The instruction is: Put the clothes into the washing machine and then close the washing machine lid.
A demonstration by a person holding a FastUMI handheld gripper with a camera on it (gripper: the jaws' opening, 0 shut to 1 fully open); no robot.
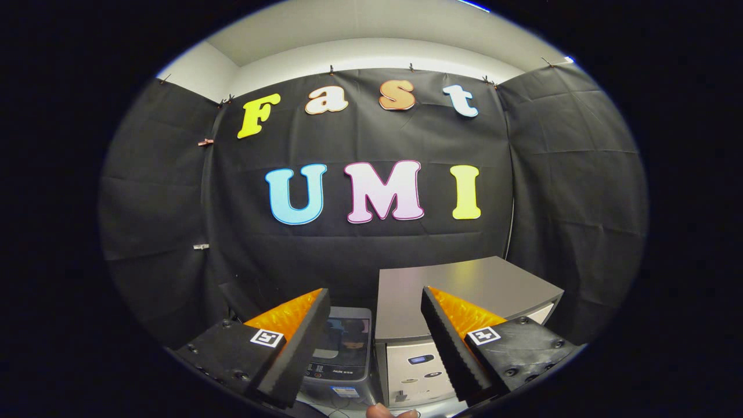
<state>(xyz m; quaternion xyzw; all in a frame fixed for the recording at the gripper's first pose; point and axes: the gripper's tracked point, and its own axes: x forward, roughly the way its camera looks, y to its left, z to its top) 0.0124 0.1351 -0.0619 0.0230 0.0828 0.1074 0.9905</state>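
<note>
Between and just beyond the fingers of the hand-held gripper (375,348), which stands wide open holding nothing, sits a small grey top-loading washing machine (342,354), lid down. Beside it stands a larger grey appliance (458,290) against the black cloth wall (360,255).

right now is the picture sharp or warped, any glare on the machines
Gripper view: fisheye warp bows the booth walls; the open fingers, holding nothing, look sharp; the small grey top-loading washing machine between them has dim reflections on its dark lid; the silver-grey box-shaped appliance beside it is evenly lit, no harsh glare.
</note>
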